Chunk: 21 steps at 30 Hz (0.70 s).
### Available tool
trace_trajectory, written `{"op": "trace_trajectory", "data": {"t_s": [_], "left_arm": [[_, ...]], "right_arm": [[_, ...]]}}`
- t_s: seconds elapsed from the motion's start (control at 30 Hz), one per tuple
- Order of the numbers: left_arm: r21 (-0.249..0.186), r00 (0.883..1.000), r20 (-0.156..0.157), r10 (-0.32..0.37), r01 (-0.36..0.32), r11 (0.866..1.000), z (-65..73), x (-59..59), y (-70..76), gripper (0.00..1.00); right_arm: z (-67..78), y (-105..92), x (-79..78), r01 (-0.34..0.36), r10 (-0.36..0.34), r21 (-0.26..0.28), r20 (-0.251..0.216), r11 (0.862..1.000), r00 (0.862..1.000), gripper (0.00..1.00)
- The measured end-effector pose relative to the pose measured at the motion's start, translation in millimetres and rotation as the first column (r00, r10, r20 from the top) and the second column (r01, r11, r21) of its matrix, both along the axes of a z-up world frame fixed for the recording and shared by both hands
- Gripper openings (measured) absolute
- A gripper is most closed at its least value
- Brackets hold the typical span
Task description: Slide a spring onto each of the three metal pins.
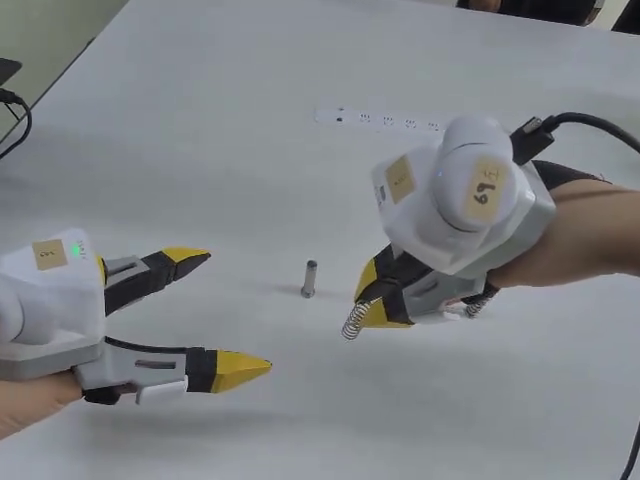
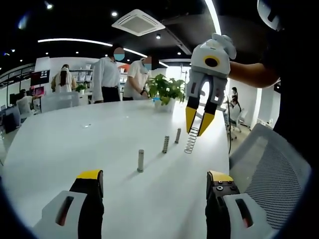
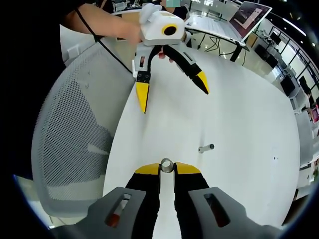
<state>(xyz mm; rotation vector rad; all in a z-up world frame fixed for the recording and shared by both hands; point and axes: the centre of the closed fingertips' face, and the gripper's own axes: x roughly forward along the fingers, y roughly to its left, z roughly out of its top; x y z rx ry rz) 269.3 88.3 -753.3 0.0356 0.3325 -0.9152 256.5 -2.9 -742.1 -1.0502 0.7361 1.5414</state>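
Observation:
A bare metal pin (image 1: 309, 278) stands upright on the white table (image 1: 200, 150) between the two grippers. My right gripper (image 1: 375, 315) is shut on a coil spring (image 1: 355, 322), just right of that pin and low over the table. Its own view has the spring (image 3: 167, 165) end-on between the yellow tips, with the pin (image 3: 206, 148) ahead. My left gripper (image 1: 232, 313) hangs open and holds nothing, left of the pin. In the left gripper view, two further pins (image 2: 165, 144) (image 2: 178, 135) behind the bare pin (image 2: 140, 160) carry springs.
A white power strip (image 1: 380, 121) lies farther back on the table. A mesh chair (image 3: 75, 139) stands at the table's edge near the person. A laptop (image 3: 234, 20) sits at the far end, with a potted plant (image 2: 167, 89) and people standing beyond.

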Motion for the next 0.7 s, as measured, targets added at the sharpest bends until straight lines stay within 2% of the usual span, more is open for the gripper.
{"op": "trace_trajectory", "data": {"t_s": [0.3, 0.53, 0.7], "left_arm": [[0.013, 1.000, -0.016, 0.005, -0.005, 1.000, -5.7, -5.2, 5.2, 0.82], [0.003, 1.000, -0.008, 0.021, -0.021, 1.000, -1.5, -5.2, 11.6, 0.82], [0.008, 1.000, -0.016, 0.018, -0.018, 1.000, -2.8, -8.6, 16.0, 0.81]], "right_arm": [[0.9, -2.3, 0.6, 0.000, 0.000, -0.002, 0.001, 1.000, 1.000, 0.07], [1.2, -3.4, 2.4, 0.003, -0.003, -0.007, -0.004, 1.000, 1.000, 0.07], [-1.0, -2.3, 5.8, 0.003, -0.003, -0.012, -0.002, 1.000, 1.000, 0.07]]}}
